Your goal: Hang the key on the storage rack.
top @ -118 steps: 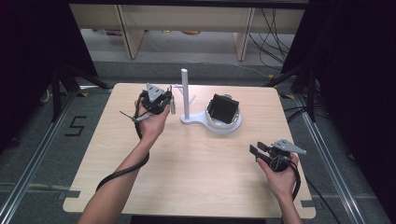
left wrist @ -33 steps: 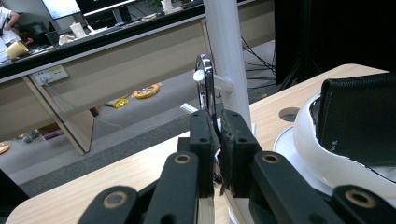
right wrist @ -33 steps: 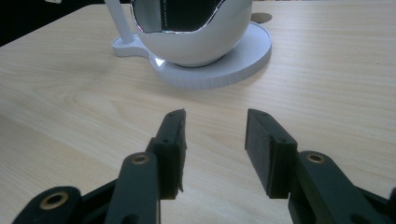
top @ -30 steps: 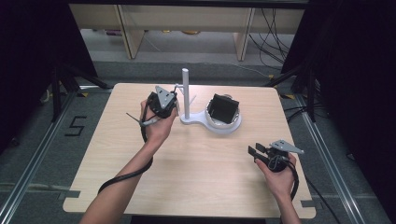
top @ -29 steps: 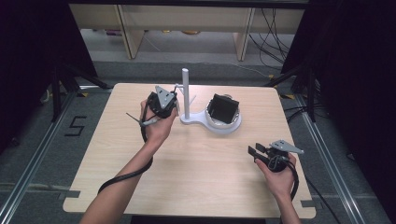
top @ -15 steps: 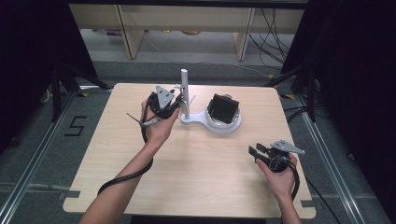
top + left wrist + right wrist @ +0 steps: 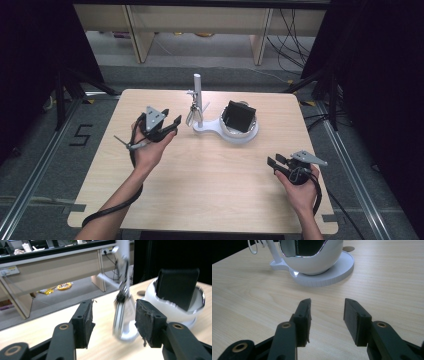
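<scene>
The left tool (image 7: 170, 127) hovers over the table (image 7: 200, 185) just left of a white stand (image 7: 198, 102). Its jaws have just been opening and now stand well apart, with nothing pressed between the pads. In the left gripper view the left tool (image 7: 113, 323) looks along its jaws at a silvery clip (image 7: 122, 315) that hangs from the stand's post (image 7: 123, 255); the clip is blurred and lies in the gap beyond the pads, touching neither as far as can be told. From the high view the clip (image 7: 192, 114) hangs from a small arm on the post, above the stand's flat foot, just off the tips of the left tool.

The stand's foot runs right into a round white bowl (image 7: 240, 131), and a black box (image 7: 238, 116) sits tilted in it. In the left gripper view the bowl (image 7: 175, 312) and the box (image 7: 178, 287) show to the right of the post. In the right gripper view the bowl (image 7: 312, 263) sits on its round base, with the post at the upper left edge.

The right tool (image 7: 274, 162) rests low over the near right part of the table, well apart from the stand. Its jaws point left toward the middle of the table. In the right gripper view the right tool (image 7: 327, 315) is wide open over bare wood, holding nothing.

A cable (image 7: 112, 212) trails from the left tool back along the forearm to the near edge of the table.
</scene>
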Demonstrator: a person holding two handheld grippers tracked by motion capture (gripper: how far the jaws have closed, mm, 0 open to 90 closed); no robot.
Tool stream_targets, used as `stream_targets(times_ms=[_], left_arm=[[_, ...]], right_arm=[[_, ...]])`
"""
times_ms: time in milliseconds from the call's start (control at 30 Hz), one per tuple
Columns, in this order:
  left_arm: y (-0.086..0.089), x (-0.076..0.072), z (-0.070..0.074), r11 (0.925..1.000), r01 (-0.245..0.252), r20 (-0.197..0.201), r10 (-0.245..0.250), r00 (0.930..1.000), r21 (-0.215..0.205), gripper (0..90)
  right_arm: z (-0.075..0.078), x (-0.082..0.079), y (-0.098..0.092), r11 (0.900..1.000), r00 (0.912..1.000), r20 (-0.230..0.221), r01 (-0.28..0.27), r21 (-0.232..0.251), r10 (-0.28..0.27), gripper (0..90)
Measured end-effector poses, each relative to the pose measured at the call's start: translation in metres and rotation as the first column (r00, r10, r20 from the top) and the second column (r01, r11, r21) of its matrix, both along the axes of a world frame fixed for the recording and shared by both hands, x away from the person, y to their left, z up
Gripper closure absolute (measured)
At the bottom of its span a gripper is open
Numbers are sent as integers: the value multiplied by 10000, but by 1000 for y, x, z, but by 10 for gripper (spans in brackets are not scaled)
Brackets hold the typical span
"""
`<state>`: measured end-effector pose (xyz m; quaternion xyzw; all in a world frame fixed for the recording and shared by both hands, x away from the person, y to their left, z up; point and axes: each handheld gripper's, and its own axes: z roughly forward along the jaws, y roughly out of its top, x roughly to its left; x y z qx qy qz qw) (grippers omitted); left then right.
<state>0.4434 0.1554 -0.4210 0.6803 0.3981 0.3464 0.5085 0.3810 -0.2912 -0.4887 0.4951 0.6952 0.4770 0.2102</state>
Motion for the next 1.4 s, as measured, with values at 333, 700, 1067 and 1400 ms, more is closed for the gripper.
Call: stream_targets(times_ms=[333, 700, 1067, 1400], left_arm=[[44, -31, -30, 9991, -428, -288, 427, 9987, -20, 442], [74, -65, -80, 9954, -859, -738, 826, 9938, -421, 410], [85, -78, -102, 9872, -1096, -861, 1000, 9913, -1158, 393], [82, -77, -102, 9842, -1048, -843, 934, 9921, -1425, 353]], right_arm=[[-1, 1, 1, 9998, 10000, 68, 42, -219, -40, 581], [-2, -3, 3, 9996, 9989, -416, 215, 200, -207, 579], [-6, -1, 1, 9997, 9998, -171, -145, -183, 142, 575], [-8, -1, -1, 9996, 9994, -308, -145, -222, 138, 570]])
